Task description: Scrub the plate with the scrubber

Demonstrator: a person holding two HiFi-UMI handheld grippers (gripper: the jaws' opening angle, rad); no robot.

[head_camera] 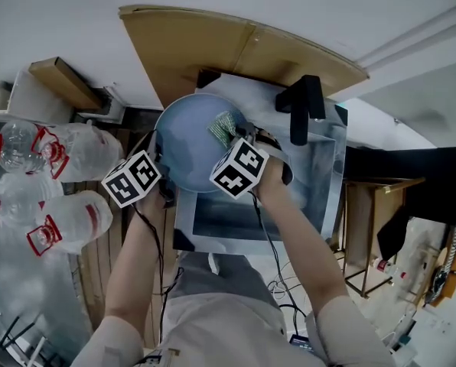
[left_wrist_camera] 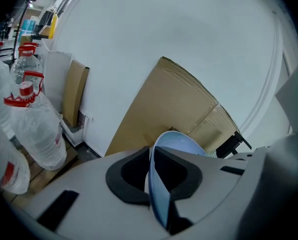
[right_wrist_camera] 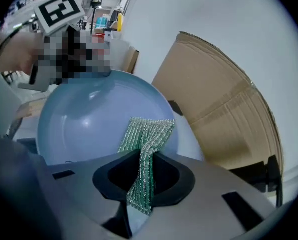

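Plate (head_camera: 184, 138) up on tilt over far left corner of sink (head_camera: 324, 176), face turned toward me so scrubber can reach it. My left gripper (left_wrist_camera: 157, 177) pinches plate rim edge-on between pads, bracing it against rubbing. My right gripper (right_wrist_camera: 146, 173) clamps folded green mesh scrubber (right_wrist_camera: 148, 134), free end against plate's inner face (contact looks light). Water bottles (head_camera: 67, 159) well apart at left.

Green scrubber (head_camera: 226, 128) against pale-blue plate (head_camera: 184, 144) (over the sink (head_camera: 318, 183))
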